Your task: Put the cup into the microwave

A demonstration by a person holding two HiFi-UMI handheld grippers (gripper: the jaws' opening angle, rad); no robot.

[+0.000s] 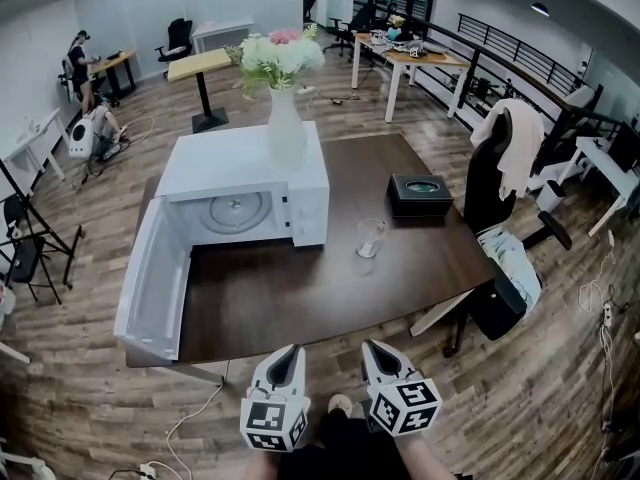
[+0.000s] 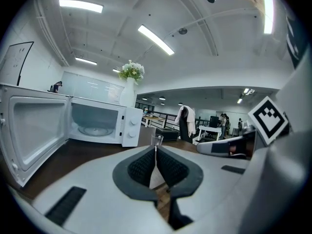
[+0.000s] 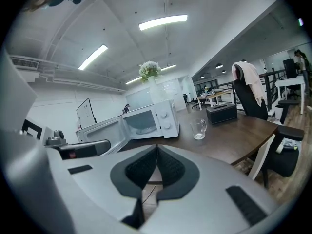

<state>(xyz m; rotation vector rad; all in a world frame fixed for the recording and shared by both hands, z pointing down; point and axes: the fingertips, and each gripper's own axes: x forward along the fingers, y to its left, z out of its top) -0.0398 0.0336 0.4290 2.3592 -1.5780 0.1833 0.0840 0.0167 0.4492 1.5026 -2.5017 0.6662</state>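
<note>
Both tools hang just short of the near edge of the bench (image 1: pixel 300 298), well apart from everything on it. The left hand-held gripper (image 1: pixel 289 354) has its jaws pressed together with nothing between them, and the right hand-held gripper (image 1: pixel 376 350) is likewise closed and empty.

The cup (image 1: pixel 370 238), a clear glass one, stands upright on the bench ahead of both tools, its long axis vertical and its handle turned to the right as the right hand-held gripper sees it. From above it lies almost straight ahead of the right hand-held gripper, so that one looks the nearer. The left hand-held gripper would have to reach forward and to its right, though its closed jaws do point along a line that meets the cup.

The microwave (image 1: pixel 308 218) sits ahead and to the left of the left hand-held gripper, with its door (image 1: pixel 155 288) swung wide open to the left and its cavity facing the tools. The cup stands just to the right of its front corner, not inside. My judgement is that the jaws must open before any grasp, with the approach made level from the cup's near side.
</note>
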